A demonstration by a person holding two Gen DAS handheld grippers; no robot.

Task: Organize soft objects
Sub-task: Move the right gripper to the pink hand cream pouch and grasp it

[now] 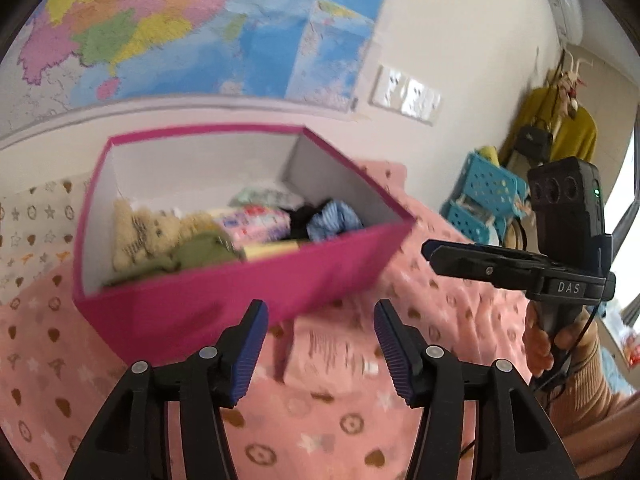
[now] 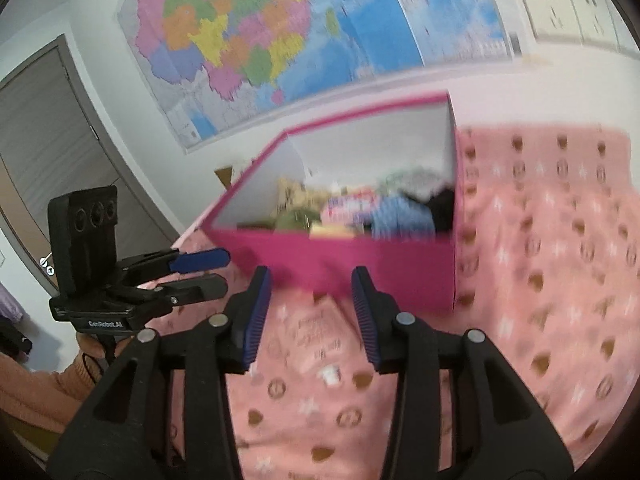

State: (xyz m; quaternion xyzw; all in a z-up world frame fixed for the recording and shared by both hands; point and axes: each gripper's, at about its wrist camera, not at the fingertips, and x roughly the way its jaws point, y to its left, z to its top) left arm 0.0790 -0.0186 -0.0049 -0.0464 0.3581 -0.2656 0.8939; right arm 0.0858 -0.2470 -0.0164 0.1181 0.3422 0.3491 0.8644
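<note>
A magenta box [image 1: 224,304] with white inner walls sits on a pink patterned blanket [image 1: 340,420]. Inside it lie a beige teddy bear [image 1: 136,232], a green cloth [image 1: 200,254], a pink patterned packet [image 1: 256,224], a black cloth [image 1: 304,220] and a blue striped cloth [image 1: 334,220]. My left gripper [image 1: 320,308] is open just in front of the box's near wall, nothing between its blue pads. My right gripper [image 2: 312,276] is open too, close to the box [image 2: 340,264], and holds nothing. Each gripper shows in the other's view: the right [image 1: 430,249], the left [image 2: 224,272].
A large coloured map [image 1: 200,32] hangs on the wall behind the box. Blue plastic baskets [image 1: 484,196] and a yellow garment [image 1: 560,128] stand at the right, a grey door [image 2: 52,140] at the left. A person's hand [image 1: 540,344] grips the right handle.
</note>
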